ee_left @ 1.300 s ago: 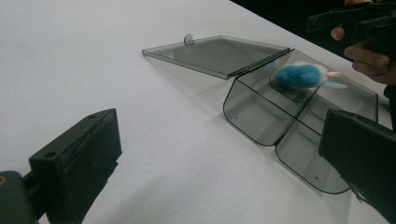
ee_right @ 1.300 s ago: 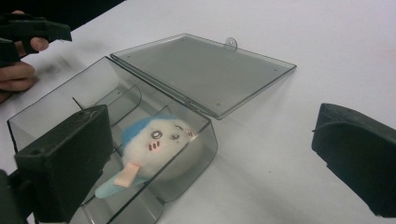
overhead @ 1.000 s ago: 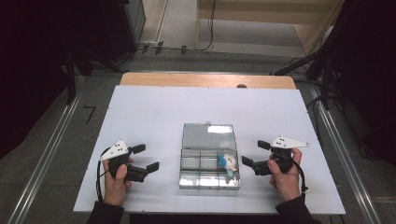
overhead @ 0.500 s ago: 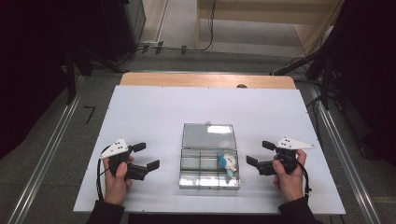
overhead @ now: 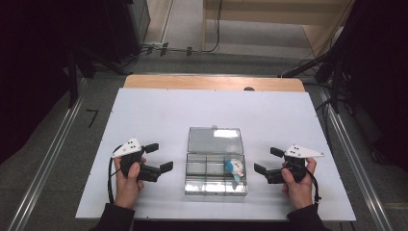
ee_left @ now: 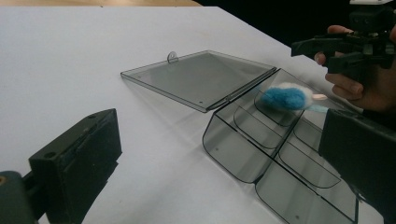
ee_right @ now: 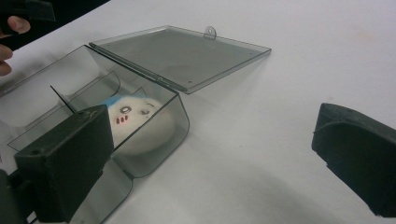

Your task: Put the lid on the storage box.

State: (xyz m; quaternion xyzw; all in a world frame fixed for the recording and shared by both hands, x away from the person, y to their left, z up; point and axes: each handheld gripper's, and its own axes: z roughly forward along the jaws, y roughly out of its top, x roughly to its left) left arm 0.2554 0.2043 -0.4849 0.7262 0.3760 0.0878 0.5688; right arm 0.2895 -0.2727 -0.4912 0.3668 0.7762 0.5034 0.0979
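Flanking open box w/ plush toy, L tool & R tool both spread apart.

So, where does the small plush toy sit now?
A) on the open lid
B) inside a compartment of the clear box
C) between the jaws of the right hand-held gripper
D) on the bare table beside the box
B: the plush toy lies in a compartment at the right side of the clear box, with both hand-held grippers apart from it.
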